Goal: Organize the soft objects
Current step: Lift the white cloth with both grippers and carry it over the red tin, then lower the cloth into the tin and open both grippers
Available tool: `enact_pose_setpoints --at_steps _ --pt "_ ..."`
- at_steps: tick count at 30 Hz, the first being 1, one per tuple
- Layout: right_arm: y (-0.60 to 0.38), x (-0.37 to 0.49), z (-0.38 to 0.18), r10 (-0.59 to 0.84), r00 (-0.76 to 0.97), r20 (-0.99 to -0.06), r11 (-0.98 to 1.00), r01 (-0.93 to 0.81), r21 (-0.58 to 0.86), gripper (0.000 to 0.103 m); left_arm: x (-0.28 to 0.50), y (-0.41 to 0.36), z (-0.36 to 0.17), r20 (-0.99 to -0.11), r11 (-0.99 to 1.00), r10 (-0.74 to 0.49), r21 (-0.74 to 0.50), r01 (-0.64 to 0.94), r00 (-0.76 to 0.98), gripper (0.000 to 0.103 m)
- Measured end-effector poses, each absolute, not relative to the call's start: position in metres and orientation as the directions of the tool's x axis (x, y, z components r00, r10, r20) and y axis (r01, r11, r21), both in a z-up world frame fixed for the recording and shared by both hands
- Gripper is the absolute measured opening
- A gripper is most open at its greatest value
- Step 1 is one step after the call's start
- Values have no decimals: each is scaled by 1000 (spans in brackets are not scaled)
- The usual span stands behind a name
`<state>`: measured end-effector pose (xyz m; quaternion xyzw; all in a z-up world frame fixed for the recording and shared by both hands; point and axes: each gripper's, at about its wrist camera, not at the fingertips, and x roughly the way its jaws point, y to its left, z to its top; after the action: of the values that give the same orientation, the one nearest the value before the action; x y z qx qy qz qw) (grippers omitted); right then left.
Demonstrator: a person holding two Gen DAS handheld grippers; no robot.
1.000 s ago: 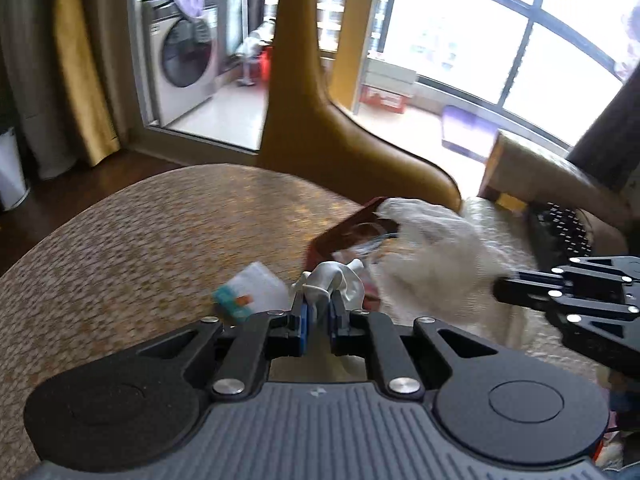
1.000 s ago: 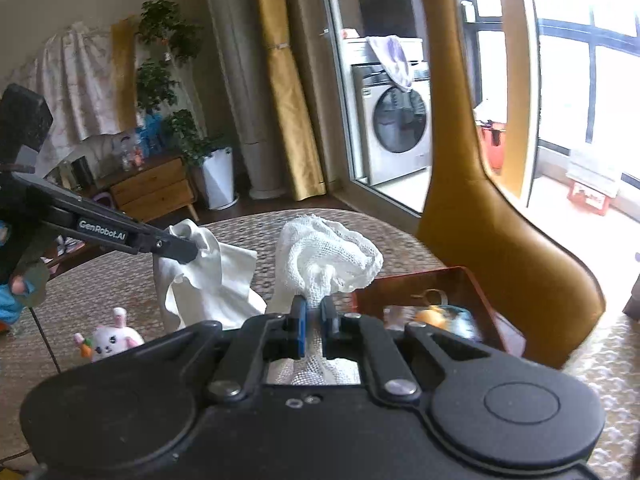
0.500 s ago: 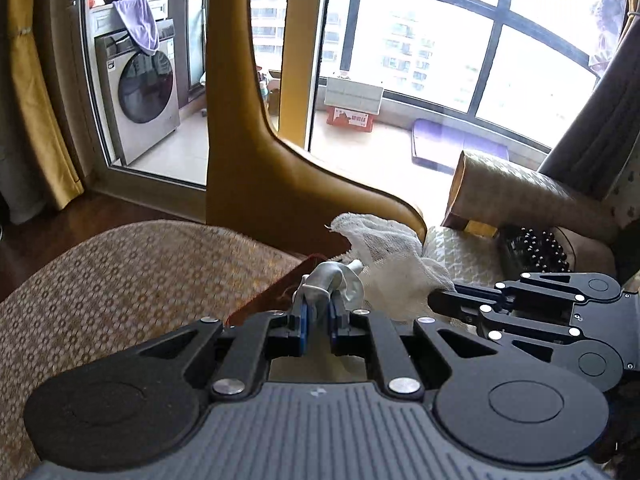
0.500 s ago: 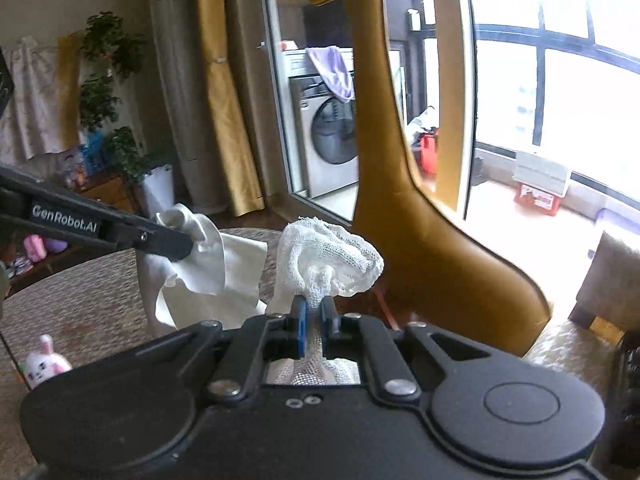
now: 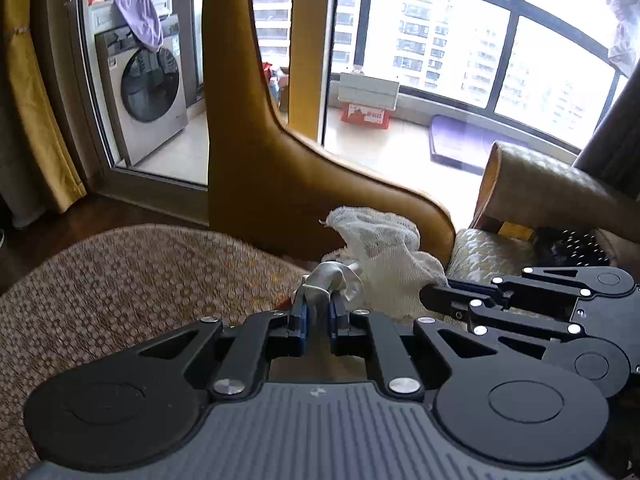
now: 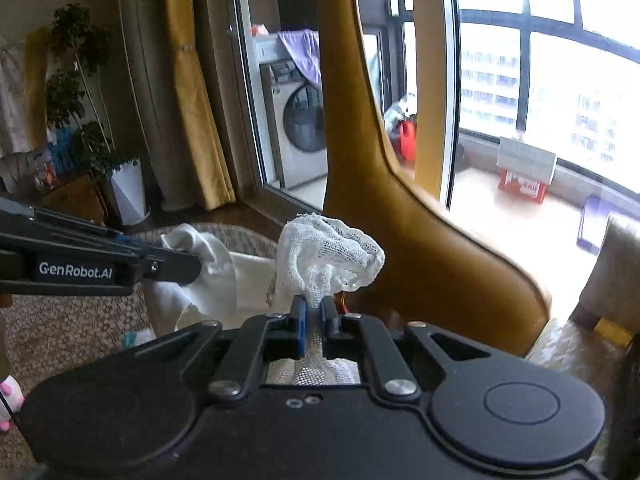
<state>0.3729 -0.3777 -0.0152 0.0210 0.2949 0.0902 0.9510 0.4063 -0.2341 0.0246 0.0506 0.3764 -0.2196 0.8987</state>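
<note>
The round woven-top table (image 5: 120,280) has dropped lower in view: both cloths are now lifted (probably for relocating). The left gripper (image 5: 318,314) stays clamped on the smooth white cloth (image 5: 332,280), the right gripper (image 6: 313,316) on the white mesh gauze cloth (image 6: 324,252).

Bright window (image 5: 460,52) glare; dim interior, fisheye-warped edges.
</note>
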Motion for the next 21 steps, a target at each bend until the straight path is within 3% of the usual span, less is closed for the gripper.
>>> enact_pose_setpoints --at_steps 21 --pt "-369 379 -76 203 706 -679 979 -151 135 6 421 -230 -76 -800 923 -337 -177 343 496 10"
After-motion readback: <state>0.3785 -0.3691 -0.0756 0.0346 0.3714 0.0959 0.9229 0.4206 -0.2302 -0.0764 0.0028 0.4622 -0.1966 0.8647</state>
